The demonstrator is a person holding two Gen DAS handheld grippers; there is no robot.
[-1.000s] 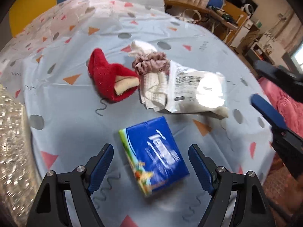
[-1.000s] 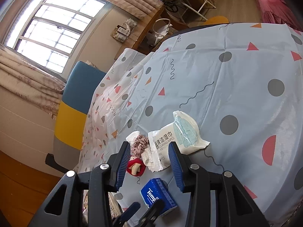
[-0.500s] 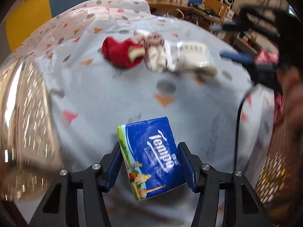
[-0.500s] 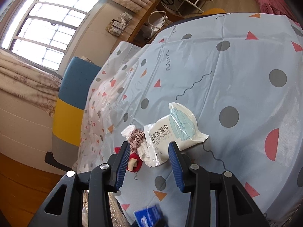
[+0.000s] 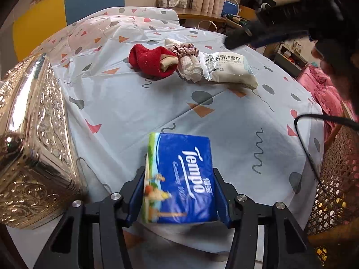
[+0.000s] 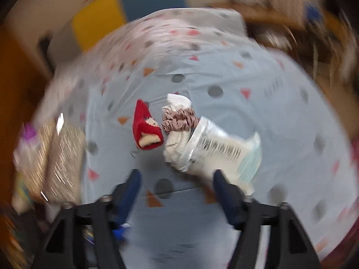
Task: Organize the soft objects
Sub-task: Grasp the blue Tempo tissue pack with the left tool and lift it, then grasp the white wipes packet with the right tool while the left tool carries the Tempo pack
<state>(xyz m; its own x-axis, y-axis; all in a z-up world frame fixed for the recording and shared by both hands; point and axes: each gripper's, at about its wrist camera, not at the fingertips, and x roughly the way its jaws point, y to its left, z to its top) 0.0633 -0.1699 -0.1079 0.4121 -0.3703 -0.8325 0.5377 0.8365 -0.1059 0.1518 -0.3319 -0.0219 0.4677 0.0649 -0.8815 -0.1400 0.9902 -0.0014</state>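
Observation:
A blue Tempo tissue pack [image 5: 181, 157] is between the blue pads of my left gripper [image 5: 178, 190], whose jaws are closing and press on both its sides; it hangs over the near part of the table. Farther back lie a red fuzzy sock [image 5: 152, 61], a pink scrunchie [image 5: 185, 50], a white cloth [image 5: 189, 69] and a pack of cleaning wipes [image 5: 228, 67], bunched together. My right gripper [image 6: 177, 176] hovers just short of that pile, its jaws opening with nothing between them; its view is blurred by motion. There the wipes pack [image 6: 222, 150] sits by the right finger.
A gold embossed box [image 5: 31, 134] stands at the table's left edge, close to my left gripper. A wicker chair [image 5: 332, 179] and a black cable [image 5: 314, 123] are at the right. A blue and yellow chair [image 5: 89, 2] stands behind the patterned tablecloth [image 5: 224, 123].
My left gripper closed on the tissue pack and drew it back toward the near edge beside the gold box. My right gripper rolled, swung over the pile and opened wider.

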